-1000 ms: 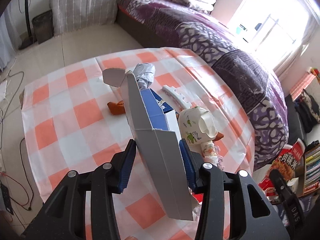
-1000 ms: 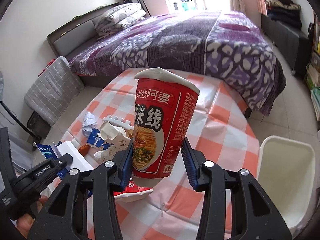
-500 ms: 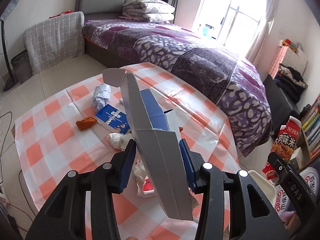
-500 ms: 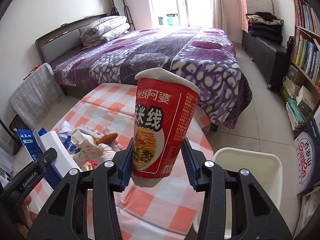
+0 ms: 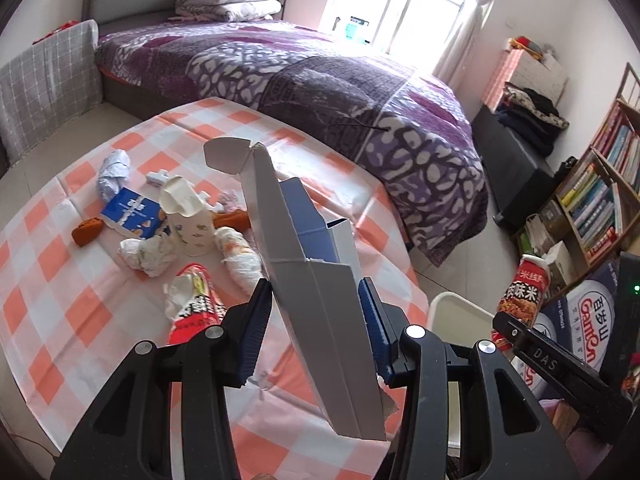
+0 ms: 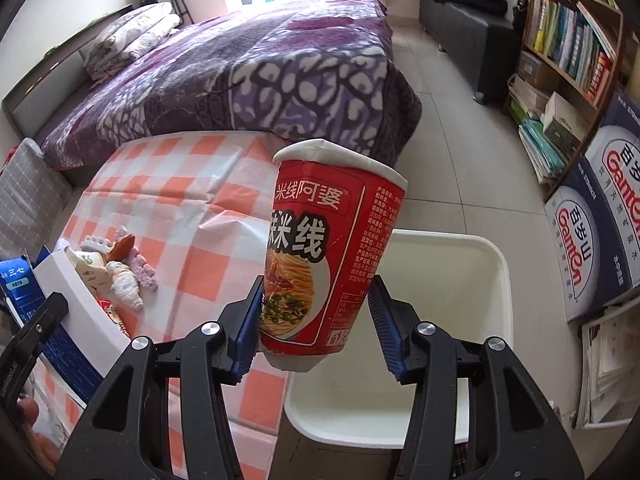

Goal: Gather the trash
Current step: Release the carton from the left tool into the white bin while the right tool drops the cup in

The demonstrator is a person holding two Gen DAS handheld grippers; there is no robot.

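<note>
My left gripper (image 5: 316,332) is shut on a flattened white and blue carton (image 5: 316,280), held above the table's right part. My right gripper (image 6: 316,324) is shut on a red noodle cup (image 6: 328,248), held over the left rim of the white trash bin (image 6: 472,320). The cup also shows in the left wrist view (image 5: 526,292), with the bin (image 5: 452,312) beyond the table edge. Trash lies on the checked table (image 5: 60,240): a white cup (image 5: 188,220), a blue packet (image 5: 132,216), crumpled tissues (image 5: 148,254) and a red wrapper (image 5: 196,304).
A purple bed (image 5: 320,92) stands behind the table. A bookshelf (image 6: 568,40) and printed boxes (image 6: 600,232) stand right of the bin. A grey checked chair (image 5: 44,80) is at the far left. Tiled floor (image 6: 452,132) lies between bed and shelf.
Both grippers have swung right with their loads. The noodle cup now hangs over the bin's edge, and the bin fills more of the right wrist view. The carton has moved towards the table's right edge.
</note>
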